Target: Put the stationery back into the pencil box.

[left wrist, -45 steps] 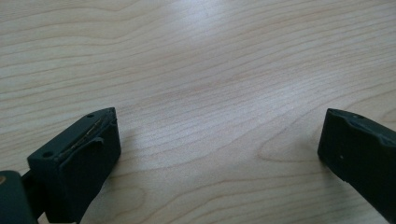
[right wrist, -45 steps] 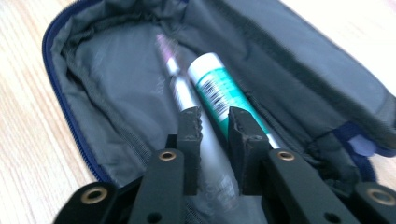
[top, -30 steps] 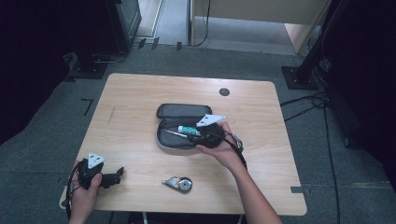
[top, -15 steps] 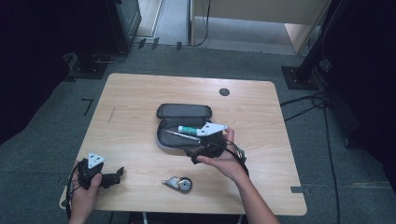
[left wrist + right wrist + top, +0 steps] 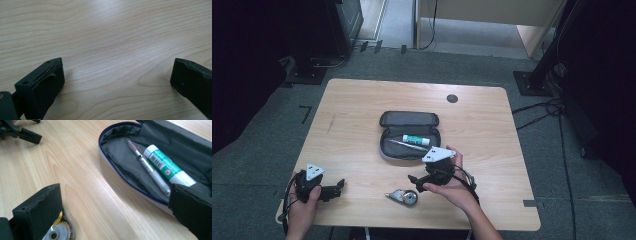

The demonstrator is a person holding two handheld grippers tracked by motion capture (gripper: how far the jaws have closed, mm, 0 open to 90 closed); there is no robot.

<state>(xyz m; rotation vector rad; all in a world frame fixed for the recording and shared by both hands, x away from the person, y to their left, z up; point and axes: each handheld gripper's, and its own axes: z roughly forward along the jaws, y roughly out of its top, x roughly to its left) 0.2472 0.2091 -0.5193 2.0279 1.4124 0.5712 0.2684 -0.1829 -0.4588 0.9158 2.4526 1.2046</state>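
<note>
An open dark pencil case [image 5: 409, 120] lies mid-table, and inside it [image 5: 120, 152] are a green-and-white glue stick [image 5: 415, 139] [image 5: 167, 166] and a silver pen [image 5: 404, 145] [image 5: 147, 167]. My right gripper [image 5: 418, 180] [image 5: 115, 192] hovers just in front of the case. Its jaws have just been opening and stand wide apart, with bare wood between them. A small round metal object with a toothed rim [image 5: 404, 197] [image 5: 56, 232] lies by its left jaw. My left gripper [image 5: 337, 187] [image 5: 117, 67] rests open at the near left over bare wood.
The wooden table [image 5: 362, 100] has a dark round grommet [image 5: 452, 98] near its far edge. Black stands and cables [image 5: 542, 85] sit on the floor around it. The left gripper [image 5: 20, 132] appears far off in the right gripper view.
The right gripper has drawn back from over the case toward the table's near edge, leaving the glue stick uncovered in the case. The left hand has stayed put.
</note>
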